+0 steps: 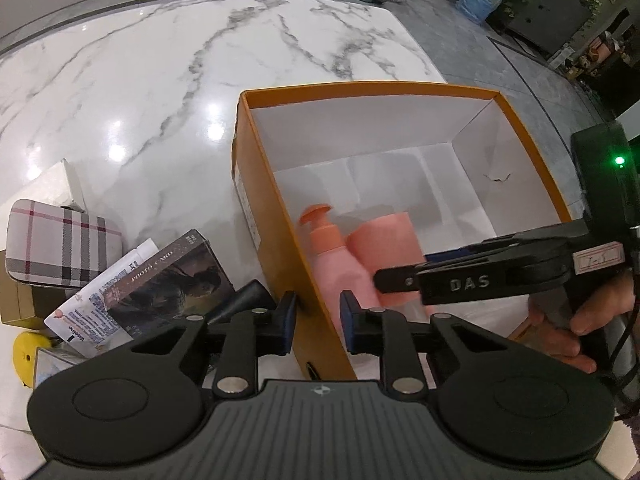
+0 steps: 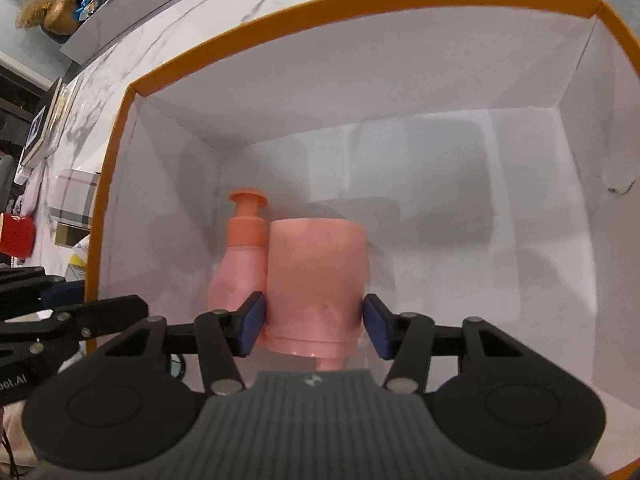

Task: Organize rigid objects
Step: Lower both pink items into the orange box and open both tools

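An orange box [image 1: 280,216] with white inner walls is seen standing on the marble counter [image 1: 132,92], its near left wall running between the two blue pads of the left gripper [image 1: 318,322]. The jaws of that gripper are parted and nothing is clasped; one pad lies outside the wall and the other inside it. To the left of the box, just beside its wall, a cluster is crowded: a plaid case [image 1: 60,242], a photo card box [image 1: 176,280] and a yellow object [image 1: 26,354]. The far counter is seen bare of things.

Inside the box, a pink pump bottle [image 2: 240,260] is laid against the left wall, its long axis running away from the camera and its orange pump head pointed toward the far wall. Touching its right side, a pink cup-shaped container [image 2: 316,280] is held between the pads of the right gripper [image 2: 314,326], which are clenched on its sides. Its long axis is parallel to the bottle's, its flat end facing the far wall and its narrower neck end pointed back toward the gripper. The right half of the box floor and the far end are left open.
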`<state>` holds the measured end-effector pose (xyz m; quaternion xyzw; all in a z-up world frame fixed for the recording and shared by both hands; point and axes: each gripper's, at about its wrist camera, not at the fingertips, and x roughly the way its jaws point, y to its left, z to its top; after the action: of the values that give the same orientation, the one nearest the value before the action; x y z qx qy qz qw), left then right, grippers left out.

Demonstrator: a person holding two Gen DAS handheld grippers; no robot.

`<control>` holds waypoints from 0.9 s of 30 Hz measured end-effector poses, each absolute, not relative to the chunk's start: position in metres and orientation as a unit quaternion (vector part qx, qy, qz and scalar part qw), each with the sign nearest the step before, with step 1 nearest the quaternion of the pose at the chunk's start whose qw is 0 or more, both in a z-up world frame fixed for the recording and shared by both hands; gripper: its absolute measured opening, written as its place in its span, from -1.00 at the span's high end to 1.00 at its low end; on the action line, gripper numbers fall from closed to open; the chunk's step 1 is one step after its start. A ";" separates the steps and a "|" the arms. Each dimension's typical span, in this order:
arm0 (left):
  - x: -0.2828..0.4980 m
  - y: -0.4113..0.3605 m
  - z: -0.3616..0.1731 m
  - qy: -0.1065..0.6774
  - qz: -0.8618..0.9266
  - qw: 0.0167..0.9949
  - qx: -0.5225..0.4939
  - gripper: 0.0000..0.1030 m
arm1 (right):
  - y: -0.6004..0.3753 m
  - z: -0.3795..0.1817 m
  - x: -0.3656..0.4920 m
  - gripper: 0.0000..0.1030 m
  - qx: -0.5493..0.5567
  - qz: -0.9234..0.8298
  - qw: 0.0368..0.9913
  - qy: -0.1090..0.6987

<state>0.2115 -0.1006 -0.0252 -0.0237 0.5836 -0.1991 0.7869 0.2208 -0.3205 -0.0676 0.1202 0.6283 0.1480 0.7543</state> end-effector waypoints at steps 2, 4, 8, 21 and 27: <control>0.212 -0.100 -0.025 0.585 -0.198 0.786 -0.026 0.50 | -0.318 -0.070 0.222 -0.04 0.132 0.155 0.750 0.629; 0.213 -0.100 -0.025 0.586 -0.199 0.785 -0.027 0.51 | -0.315 -0.069 0.225 -0.04 0.139 0.166 0.750 0.625; 0.214 -0.097 -0.025 0.588 -0.198 0.784 -0.029 0.56 | -0.299 -0.065 0.225 -0.05 0.101 0.172 0.762 0.616; 0.214 -0.093 -0.022 0.584 -0.205 0.784 -0.040 0.56 | -0.268 -0.056 0.206 -0.34 -0.040 0.236 0.735 0.634; 0.217 -0.091 -0.021 0.582 -0.207 0.786 -0.045 0.56 | -0.248 -0.062 0.212 -0.15 -0.108 0.233 0.734 0.628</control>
<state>0.2165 -0.0914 -0.0213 -0.0449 0.5816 -0.2068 0.7855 0.2119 -0.2480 -0.0620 -0.1080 0.6284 0.2327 0.7344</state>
